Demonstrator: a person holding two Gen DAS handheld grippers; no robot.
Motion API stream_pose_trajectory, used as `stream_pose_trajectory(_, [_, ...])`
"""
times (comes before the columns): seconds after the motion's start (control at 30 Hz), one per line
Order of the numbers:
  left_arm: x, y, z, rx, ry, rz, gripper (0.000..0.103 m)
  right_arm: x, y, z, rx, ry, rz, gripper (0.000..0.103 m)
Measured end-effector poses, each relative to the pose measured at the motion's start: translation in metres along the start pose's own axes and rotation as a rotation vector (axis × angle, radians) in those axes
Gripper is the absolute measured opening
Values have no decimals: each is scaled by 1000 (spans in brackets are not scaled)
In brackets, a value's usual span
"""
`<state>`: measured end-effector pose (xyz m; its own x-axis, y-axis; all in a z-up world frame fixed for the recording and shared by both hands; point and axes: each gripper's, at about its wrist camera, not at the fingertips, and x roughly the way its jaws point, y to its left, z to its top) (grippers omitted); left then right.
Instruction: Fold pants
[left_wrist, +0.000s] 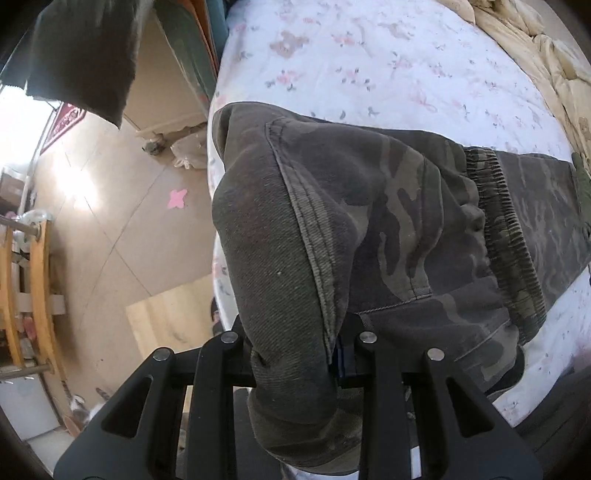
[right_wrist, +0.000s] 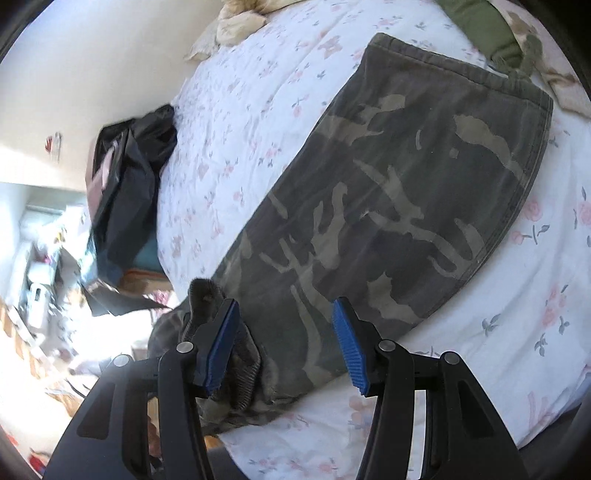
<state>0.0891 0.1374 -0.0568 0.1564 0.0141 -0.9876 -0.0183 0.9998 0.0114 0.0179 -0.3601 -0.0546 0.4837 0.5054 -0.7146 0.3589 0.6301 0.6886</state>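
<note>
Bed (right_wrist: 258, 110), flowered sheet, fills the ground ahead of both grippers; it serves as the folding surface, so the cloth can lie flat and keep a crease.

Camouflage pants (right_wrist: 406, 206) lie across the bed, straight ahead of the right gripper and spreading away from it up to the far hem. This stretch lies smooth, which suggests it is the settled lower layer of a fold. In the left wrist view the same pants (left_wrist: 388, 221) rise from the bed toward the left gripper as a thick draped bunch, with the elastic waistband (left_wrist: 506, 236) off to that gripper's right.

Dark bag or garment (right_wrist: 129, 177), far left of the right gripper, slumps at the bed's edge, apart from the pants.

Left gripper (left_wrist: 299, 354): closed on a fold of the pants, cloth draping over and below the fingers. Held up like this, probably to carry that end over the flat part.

Right gripper (right_wrist: 288, 343): jaws spread wide, blue pads (right_wrist: 351, 347) bare, nothing between them. It hangs over the near edge of the pants. A ribbed cuff (right_wrist: 240, 354) lies just outside its left finger; whether it touches the finger I cannot tell. Likely placed ready to pin or take the near edge.
</note>
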Motion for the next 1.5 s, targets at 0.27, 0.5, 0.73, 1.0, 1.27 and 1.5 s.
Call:
stream_pose_trajectory(0.27, [-9, -26, -7, 84, -34, 192, 88, 17, 4, -10, -36, 64, -33, 55])
stream_pose_trajectory(0.5, [-62, -121, -18, 250, -278, 176, 89, 15, 18, -13, -123, 53, -52, 55])
stream_pose_trajectory(0.73, [25, -200, -8, 363, -165, 209, 86, 8, 13, -15, -126, 41, -65, 55])
stream_pose_trajectory(1.0, [55, -222, -20, 414, -111, 214, 86, -5, -7, -9, -132, 18, -106, 55])
stream_pose_trajectory(1.27, [-36, -190, -10, 215, -185, -126, 88, -47, -34, 14, -94, -109, -99, 55])
stream_pose_trajectory(1.5, [-68, -143, 7, 51, -342, -172, 88, -110, -120, 65, 127, -287, -145, 55])
